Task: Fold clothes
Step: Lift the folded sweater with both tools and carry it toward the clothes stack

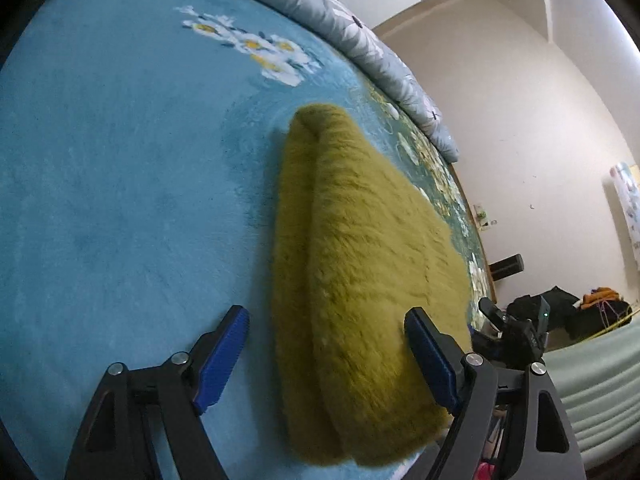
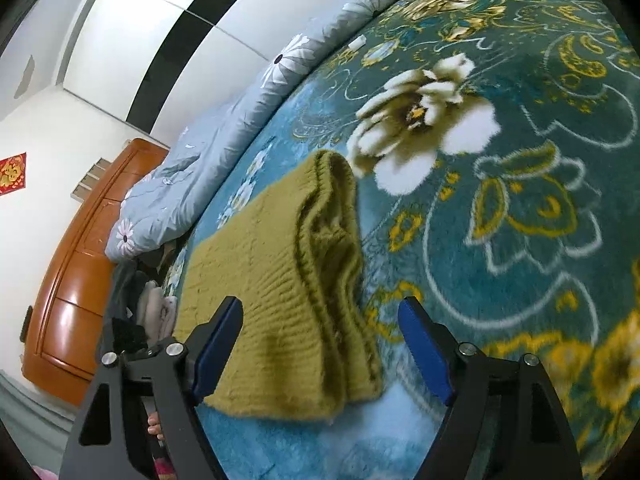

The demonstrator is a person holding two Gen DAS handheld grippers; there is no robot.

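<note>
**Folded sweater on the bed, both grippers wide and empty**

Olive-green fuzzy sweater (image 1: 360, 264) lying on the blue flowered blanket (image 1: 120, 180) that covers the bed, already doubled into a thick, narrow bundle with stacked layers showing along one long edge. Beyond the sweater, a grey daisy-print quilt (image 1: 360, 36) bunched along the blanket's far border; past the sweater in the right wrist view, a wooden headboard (image 2: 80, 272) and a small pile of other clothes (image 2: 156, 312).

Left gripper (image 1: 326, 344) spread wide, holding nothing, straddling the near end of the sweater: one blue pad (image 1: 222, 356) over bare blanket just beside the sweater, the other pressed against or just above the fuzzy top surface, contact hard to tell. Right gripper (image 2: 320, 340) likewise spread wide and empty, the layered edge (image 2: 336, 280) of the sweater between its fingers.

Judging from the bundle's shape, most of the folding looks done; remaining work probably a last fold or a tidy-up.

Risks from here:
- Pinching only the top layer, because the stacked edges lie close together, so lifting peels the bundle open.
- Catching blanket pile along with the sweater, since the left outer pad sits over blanket, dragging the bed cover and shifting the bundle.
- Uneven lift between the two grippers, skewing the fold.
- Thick, springy knit slipping out of a shallow grip.
</note>
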